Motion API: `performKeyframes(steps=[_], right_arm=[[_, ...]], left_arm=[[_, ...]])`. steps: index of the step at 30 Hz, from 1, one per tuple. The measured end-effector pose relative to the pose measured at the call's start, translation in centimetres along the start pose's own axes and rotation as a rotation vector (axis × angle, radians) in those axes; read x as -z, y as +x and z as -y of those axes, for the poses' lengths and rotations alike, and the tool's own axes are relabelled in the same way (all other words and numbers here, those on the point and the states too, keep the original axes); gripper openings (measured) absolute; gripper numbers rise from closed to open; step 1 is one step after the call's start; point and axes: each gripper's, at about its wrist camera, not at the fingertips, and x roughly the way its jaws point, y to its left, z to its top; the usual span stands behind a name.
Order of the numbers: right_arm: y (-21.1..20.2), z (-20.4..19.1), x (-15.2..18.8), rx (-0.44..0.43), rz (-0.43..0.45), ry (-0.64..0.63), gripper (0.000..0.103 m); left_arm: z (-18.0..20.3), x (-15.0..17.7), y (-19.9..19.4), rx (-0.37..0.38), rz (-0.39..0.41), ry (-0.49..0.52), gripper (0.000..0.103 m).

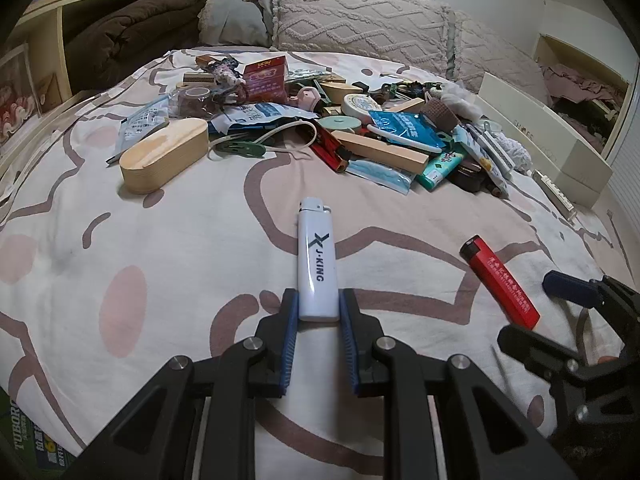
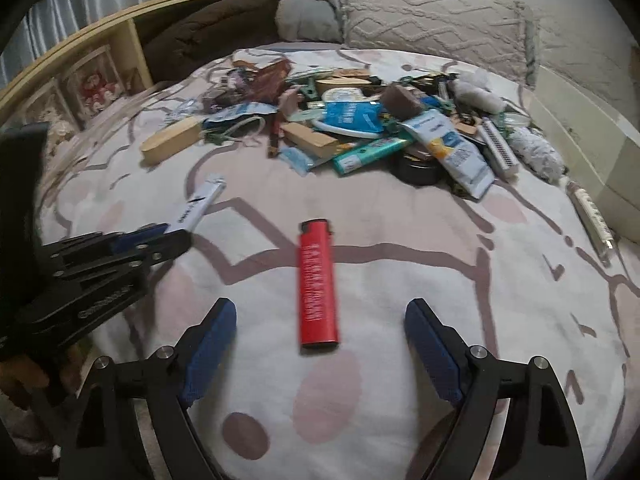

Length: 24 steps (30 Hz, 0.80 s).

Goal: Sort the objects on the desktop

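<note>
The left gripper is clamped on the lower end of a white lighter, its 2 blue pads pressed against the lighter's sides while the cap end points away toward the clutter. The right gripper stands with its jaws spread wide, nothing between the pads; a red lighter lies flat on the bedspread in the gap, touching neither finger, its cap pointing away. In the left wrist view the red lighter lies to the right of the white one, apart from it, just in front of the right gripper's fingertips. Both lighters sit on a bedspread of white and pink with brown-grey outlines. Farther back lies a heap of small objects, with a rounded wooden block beside it on the left. Behind them are a textured cream pillow and, to the left, a wooden shelf holding a brown quilt.
</note>
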Motion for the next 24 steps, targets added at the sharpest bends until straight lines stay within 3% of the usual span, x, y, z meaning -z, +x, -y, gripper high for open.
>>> performKeyframes(steps=[9, 14, 19, 21, 23, 24], right_arm=[[0.0, 3.1, 0.1, 0.155, -0.007, 0.093, 0.087], [0.5, 5.9, -0.1, 0.164, -0.025, 0.211, 0.087], [1.3, 6.5, -0.6, 0.197, -0.011, 0.226, 0.091], [1.8, 6.3, -0.6, 0.207, -0.008, 0.214, 0.096], [2.3, 6.0, -0.6, 0.223, 0.001, 0.193, 0.102], [2.5, 5.9, -0.6, 0.229, 0.007, 0.188, 0.103]], left_arm=[[-0.9, -0.5, -0.4, -0.039, -0.017, 0.030, 0.022], [-1.4, -0.5, -0.7, -0.067, -0.016, 0.084, 0.022], [-0.9, -0.4, -0.7, -0.104, -0.023, 0.145, 0.023], [-0.6, -0.3, -0.8, -0.130, -0.026, 0.175, 0.039], [-0.6, -0.1, -1.0, -0.200, -0.017, 0.192, 0.085], [-0.7, -0.1, -1.0, -0.219, -0.013, 0.193, 0.089]])
